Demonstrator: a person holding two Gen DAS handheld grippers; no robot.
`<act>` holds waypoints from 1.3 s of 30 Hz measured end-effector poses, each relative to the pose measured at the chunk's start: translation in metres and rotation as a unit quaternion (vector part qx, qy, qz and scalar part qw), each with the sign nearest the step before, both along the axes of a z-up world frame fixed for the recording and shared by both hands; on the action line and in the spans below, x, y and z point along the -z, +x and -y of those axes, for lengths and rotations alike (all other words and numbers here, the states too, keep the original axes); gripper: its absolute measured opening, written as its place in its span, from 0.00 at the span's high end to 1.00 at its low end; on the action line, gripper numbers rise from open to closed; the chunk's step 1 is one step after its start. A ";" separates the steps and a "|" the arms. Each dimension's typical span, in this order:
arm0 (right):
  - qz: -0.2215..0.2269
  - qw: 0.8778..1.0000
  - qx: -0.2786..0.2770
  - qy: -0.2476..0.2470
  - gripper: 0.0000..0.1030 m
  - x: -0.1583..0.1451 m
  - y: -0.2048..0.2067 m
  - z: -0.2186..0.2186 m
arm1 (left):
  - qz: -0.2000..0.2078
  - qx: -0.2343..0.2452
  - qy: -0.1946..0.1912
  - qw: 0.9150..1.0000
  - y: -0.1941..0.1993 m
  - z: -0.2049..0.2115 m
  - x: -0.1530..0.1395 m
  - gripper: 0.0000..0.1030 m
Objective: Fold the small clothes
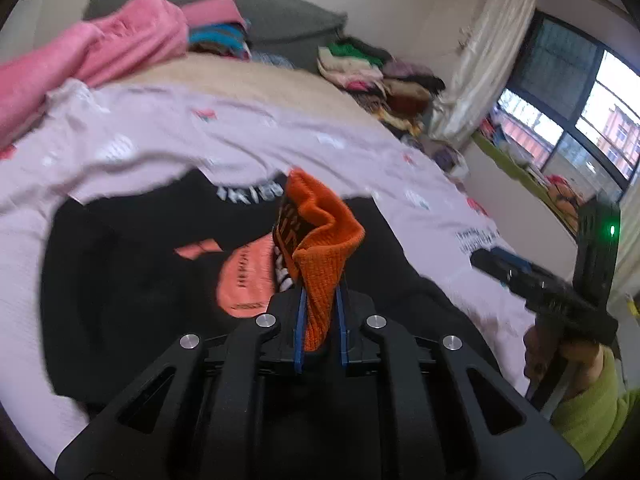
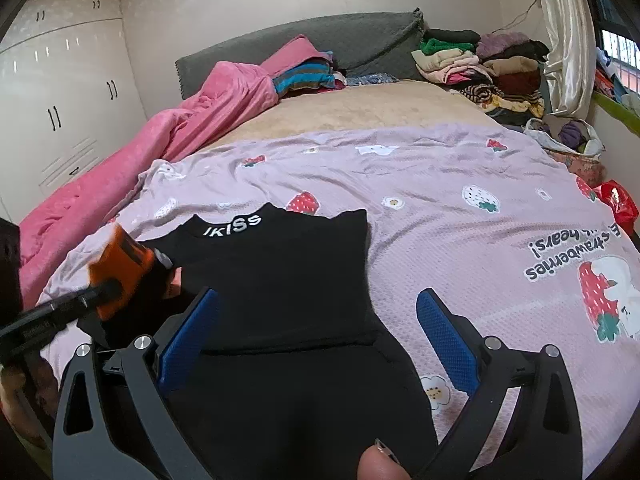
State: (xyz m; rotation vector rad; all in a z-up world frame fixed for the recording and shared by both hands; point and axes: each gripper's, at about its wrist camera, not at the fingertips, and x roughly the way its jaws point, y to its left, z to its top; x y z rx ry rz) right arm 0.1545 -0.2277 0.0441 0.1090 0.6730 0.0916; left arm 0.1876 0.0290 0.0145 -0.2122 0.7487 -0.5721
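Left wrist view gives me the clearest look at the work: one black garment lies spread on the near part of the bed, its collar with white lettering toward the far side and a coral-pink print on the cloth. My left gripper has its jaws narrowed down on one orange knit piece, which stands up bunched between the blue pads, held above the black garment. I count one orange piece and one black garment; whether the orange is part of the black one I cannot tell.

In the right wrist view the black garment reaches from the middle of the bed to under my right gripper, whose two blue pads stand wide apart with only flat cloth below them, nothing pinched. A fingertip shows at the near edge. The left gripper comes in from the left with the orange knit piece.

Under the garment is one lilac sheet printed with strawberries and upside-down lettering. Left of it lies one pink blanket, heaped along the bed's side. Farther off is a beige bed cover, then a grey headboard. Two stacks of folded clothes sit at the far right corner. White wardrobes fill the left wall; a curtain and window are on the right.
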 end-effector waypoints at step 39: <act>-0.043 0.981 -0.186 0.017 0.93 0.037 0.035 -0.117 | 0.019 -0.253 0.011 0.967 0.008 -0.169 -0.054 0.12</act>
